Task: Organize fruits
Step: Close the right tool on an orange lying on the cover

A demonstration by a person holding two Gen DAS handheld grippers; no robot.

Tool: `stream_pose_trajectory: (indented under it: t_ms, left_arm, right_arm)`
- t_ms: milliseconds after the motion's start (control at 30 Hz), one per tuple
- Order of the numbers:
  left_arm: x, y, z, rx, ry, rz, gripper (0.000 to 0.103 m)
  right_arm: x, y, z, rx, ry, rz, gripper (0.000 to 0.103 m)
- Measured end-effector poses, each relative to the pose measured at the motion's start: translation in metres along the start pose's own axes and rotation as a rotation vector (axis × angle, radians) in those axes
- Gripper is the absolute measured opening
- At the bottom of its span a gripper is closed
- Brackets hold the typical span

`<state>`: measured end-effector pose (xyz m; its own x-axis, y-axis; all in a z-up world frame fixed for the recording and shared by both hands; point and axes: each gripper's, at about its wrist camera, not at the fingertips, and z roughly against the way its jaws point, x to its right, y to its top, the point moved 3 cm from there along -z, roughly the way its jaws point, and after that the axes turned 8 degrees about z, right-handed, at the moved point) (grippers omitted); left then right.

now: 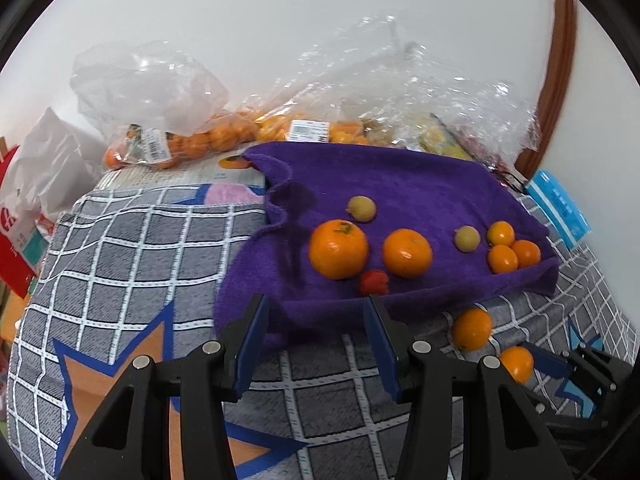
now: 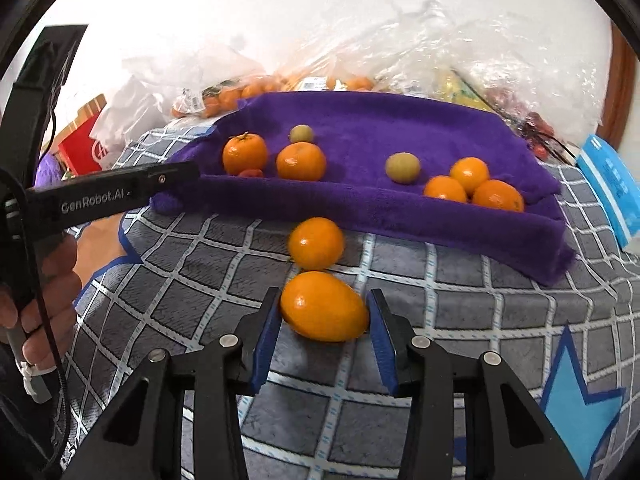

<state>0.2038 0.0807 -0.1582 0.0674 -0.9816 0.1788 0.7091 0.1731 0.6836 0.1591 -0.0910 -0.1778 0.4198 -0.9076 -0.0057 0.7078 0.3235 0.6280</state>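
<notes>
Grabbing-wise, the right gripper (image 2: 324, 312) is wide open around the egg-shaped orange fruit (image 2: 324, 306) on the grey checked cloth (image 2: 460, 288), just short of the purple towel (image 2: 400, 136); I'd centre it and squeeze gently so it doesn't roll away. Its long axis lies roughly across the jaws, narrow end pointing right. Left gripper (image 1: 316, 320) hangs open and empty near the towel's edge.

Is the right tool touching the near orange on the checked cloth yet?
Cannot tell. In the right wrist view the right tool brackets the near orange on the checked cloth; the left finger looks flush, the other side shows a sliver.
</notes>
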Motion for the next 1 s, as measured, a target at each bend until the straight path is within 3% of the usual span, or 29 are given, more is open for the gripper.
stream_pose_trajectory:
  t_ms: [267, 500, 767, 1000]
  left_arm:
    - [0.022, -0.013, 0.005, -0.059, -0.066, -0.013, 0.047]
    - [0.034, -0.030, 0.009, -0.081, -0.065, 0.004, 0.047]
    - [0.053, -0.041, 0.006, -0.152, -0.088, 0.001, 0.047]
    - [0.082, -0.039, 0.001, -0.137, -0.094, -0.063, 0.047]
  right_arm:
    - [0.026, -0.006, 0.021, 0.027, -0.069, -0.005, 0.043]
    - [0.051, -0.017, 0.032, 0.014, -0.122, -0.030, 0.043]
    - [0.080, -0.028, 0.058, 0.062, -0.167, -0.073, 0.043]
    - [0.098, -0.040, 0.070, 0.080, -0.182, -0.108, 0.043]
